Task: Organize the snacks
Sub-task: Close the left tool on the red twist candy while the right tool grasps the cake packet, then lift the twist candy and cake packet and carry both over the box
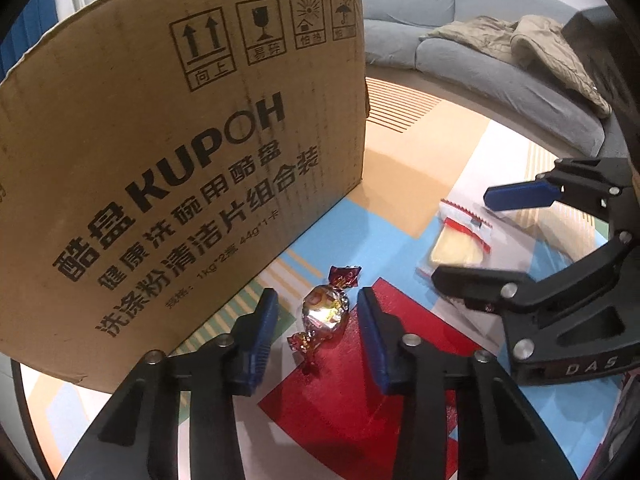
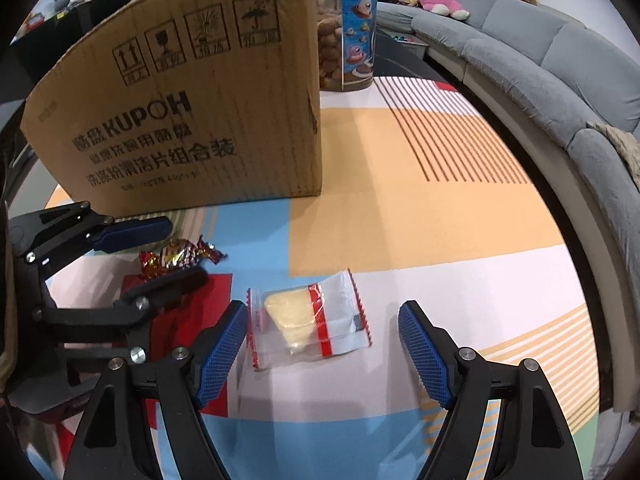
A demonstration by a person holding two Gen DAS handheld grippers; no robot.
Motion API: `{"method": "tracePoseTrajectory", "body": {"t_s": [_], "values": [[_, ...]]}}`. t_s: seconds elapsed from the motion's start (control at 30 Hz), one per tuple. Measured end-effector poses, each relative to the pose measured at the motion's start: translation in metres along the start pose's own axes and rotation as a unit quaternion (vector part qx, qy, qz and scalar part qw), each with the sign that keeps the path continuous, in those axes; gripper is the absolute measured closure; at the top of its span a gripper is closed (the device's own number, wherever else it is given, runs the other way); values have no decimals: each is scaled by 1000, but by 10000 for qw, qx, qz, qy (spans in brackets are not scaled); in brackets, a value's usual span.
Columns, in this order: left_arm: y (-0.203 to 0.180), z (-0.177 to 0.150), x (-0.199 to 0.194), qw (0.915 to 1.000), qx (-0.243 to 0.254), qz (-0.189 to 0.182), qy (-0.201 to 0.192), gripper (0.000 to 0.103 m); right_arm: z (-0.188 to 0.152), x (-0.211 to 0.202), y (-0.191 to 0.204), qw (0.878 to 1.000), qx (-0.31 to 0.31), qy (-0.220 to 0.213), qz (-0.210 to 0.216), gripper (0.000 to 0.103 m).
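A foil-wrapped candy (image 1: pixel 324 312) with red twisted ends lies on the colourful mat, right in front of the cardboard box (image 1: pixel 180 160). My left gripper (image 1: pixel 317 298) straddles it, a blue pad on each side with a gap to the wrapper, so it is open. To the right, a clear packet with a yellow biscuit (image 2: pixel 304 320) lies flat between the wide-open fingers of my right gripper (image 2: pixel 324 312). Each wrist view also shows the other tool: the right gripper (image 1: pixel 460 236) over the packet (image 1: pixel 448 246), the left gripper (image 2: pixel 187 251) around the candy (image 2: pixel 176 256).
The tall cardboard box (image 2: pixel 192 120) stands just behind both snacks. A clear jar of round snacks (image 2: pixel 346 40) stands beyond its right corner. A grey sofa (image 2: pixel 560 60) with plush toys and a jacket curves along the right. The mat (image 2: pixel 400 200) stretches to the right.
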State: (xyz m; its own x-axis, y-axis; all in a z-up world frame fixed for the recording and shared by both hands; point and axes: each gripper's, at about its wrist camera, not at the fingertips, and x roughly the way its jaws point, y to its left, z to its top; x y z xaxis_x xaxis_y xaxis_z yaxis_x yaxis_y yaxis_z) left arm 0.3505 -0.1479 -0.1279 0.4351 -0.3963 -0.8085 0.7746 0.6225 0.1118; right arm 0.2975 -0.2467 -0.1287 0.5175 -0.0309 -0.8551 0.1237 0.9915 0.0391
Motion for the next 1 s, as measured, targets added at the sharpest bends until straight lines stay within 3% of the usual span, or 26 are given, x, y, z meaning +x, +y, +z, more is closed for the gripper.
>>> {"method": "tracePoseTrajectory", "body": {"t_s": [0.17,0.6,1.0], "values": [[-11,2,1,10000,41,-65,-53,80,-3,2,0,10000,6,-32,36,29],[-11,-8,-4,9998,-172,-16,-82,81,-2,0,0,9998,-2,-158,112,83],[-3,-14,-26,9981,-567,108,-206,81,-3,-19,5,9992,-16,-341,215,85]]}}
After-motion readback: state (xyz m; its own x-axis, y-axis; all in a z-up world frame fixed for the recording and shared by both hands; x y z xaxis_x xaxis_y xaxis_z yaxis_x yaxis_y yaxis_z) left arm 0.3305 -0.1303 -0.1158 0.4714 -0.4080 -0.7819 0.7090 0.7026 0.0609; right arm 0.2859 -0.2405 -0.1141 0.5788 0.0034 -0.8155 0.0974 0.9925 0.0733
